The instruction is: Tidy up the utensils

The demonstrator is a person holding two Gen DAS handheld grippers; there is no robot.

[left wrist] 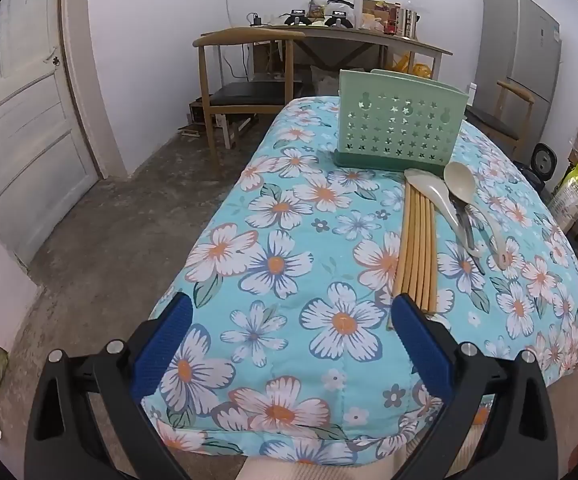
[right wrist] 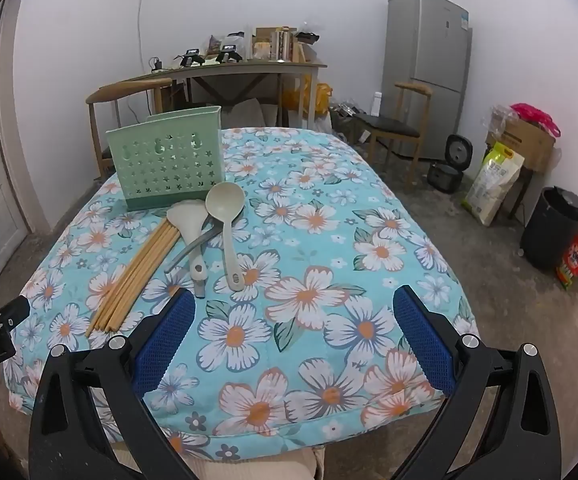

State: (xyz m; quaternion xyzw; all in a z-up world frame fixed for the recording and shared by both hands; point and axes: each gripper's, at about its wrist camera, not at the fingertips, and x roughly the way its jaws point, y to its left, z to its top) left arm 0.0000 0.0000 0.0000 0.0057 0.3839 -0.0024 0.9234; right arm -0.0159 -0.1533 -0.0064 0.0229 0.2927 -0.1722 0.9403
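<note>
A green perforated utensil holder stands upright toward the far end of the flowered table. In front of it lie a bundle of wooden chopsticks, a pale rice paddle, a pale ladle and a grey utensil under them. My left gripper is open over the near edge, left of the chopsticks' near ends. My right gripper is open over the cloth, right of the utensils, nothing between its fingers.
The floral tablecloth covers the table. Wooden chairs, a cluttered desk and a fridge stand behind. A door is at left; a black bin and bags at right.
</note>
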